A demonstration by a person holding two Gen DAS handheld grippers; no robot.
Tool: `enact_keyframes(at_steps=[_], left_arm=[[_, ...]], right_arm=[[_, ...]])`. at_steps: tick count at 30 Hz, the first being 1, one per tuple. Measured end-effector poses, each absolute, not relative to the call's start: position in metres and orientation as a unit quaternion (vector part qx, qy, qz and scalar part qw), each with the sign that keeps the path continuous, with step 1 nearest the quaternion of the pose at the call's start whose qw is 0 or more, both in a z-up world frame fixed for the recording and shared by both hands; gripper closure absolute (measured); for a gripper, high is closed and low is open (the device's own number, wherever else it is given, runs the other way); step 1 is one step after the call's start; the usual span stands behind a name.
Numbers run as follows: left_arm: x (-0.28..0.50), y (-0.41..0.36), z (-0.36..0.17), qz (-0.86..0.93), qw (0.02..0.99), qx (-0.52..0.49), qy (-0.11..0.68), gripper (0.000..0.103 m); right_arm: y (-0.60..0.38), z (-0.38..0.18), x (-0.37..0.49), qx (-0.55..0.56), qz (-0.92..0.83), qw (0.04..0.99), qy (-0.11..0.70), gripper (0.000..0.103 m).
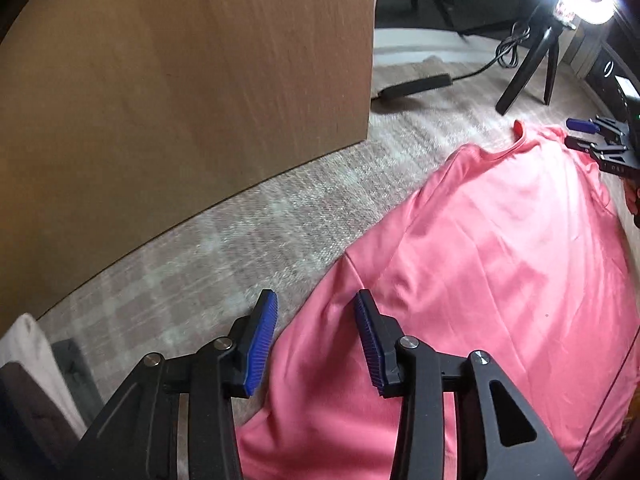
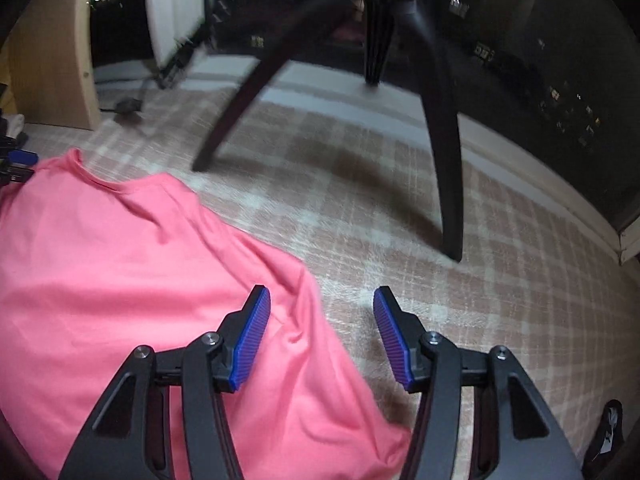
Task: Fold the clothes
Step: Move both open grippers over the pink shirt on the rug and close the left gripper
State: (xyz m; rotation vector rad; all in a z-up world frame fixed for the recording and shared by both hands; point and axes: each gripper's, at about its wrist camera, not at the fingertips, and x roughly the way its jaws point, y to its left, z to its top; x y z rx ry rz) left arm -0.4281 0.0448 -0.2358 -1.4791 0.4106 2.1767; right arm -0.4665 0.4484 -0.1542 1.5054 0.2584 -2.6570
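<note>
Both grippers, left [image 1: 316, 344] and right [image 2: 322, 338], angled down over pink shirt [image 1: 480, 260], fingers apart.

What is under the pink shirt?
The pink shirt lies spread on a checked rug, which shows all around it. Anything else beneath stays hidden by the cloth.

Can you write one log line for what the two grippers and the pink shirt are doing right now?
left gripper: open, empty, over shirt edge | right gripper: open, empty, over other edge | pink fabric T-shirt: lying on checked rug
</note>
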Motion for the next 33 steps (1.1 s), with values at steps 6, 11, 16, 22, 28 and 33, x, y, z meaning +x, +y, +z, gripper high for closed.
enact_keyframes(at_steps=[6,11,16,22,28,33], left_arm=[[-0.420,0.056,-0.232,0.805,0.243,-0.516,0.161,0.102],[-0.426,0.039,-0.230,0.821,0.201,-0.514,0.149,0.095],[-0.415,0.018,-0.197,0.837,0.216,-0.493,0.102,0.071],[-0.381,-0.009,-0.189,0.835,0.190,-0.500,0.128,0.070],[-0.375,-0.008,-0.230,0.815,0.141,-0.531,0.187,0.070],[-0.387,-0.012,-0.245,0.808,0.145,-0.545,0.173,0.071]], right_arm=[[0.451,-0.158,-0.471,0.487,-0.870,0.023,0.072,0.050],[0.442,-0.147,-0.462,0.466,-0.880,0.000,0.087,0.050],[0.394,-0.119,-0.434,0.432,-0.893,0.062,0.107,0.050],[0.292,-0.111,-0.444,0.422,-0.878,0.186,0.128,0.051],[0.218,-0.142,-0.477,0.423,-0.862,0.223,0.169,0.052],[0.209,-0.157,-0.504,0.443,-0.855,0.209,0.167,0.052]])
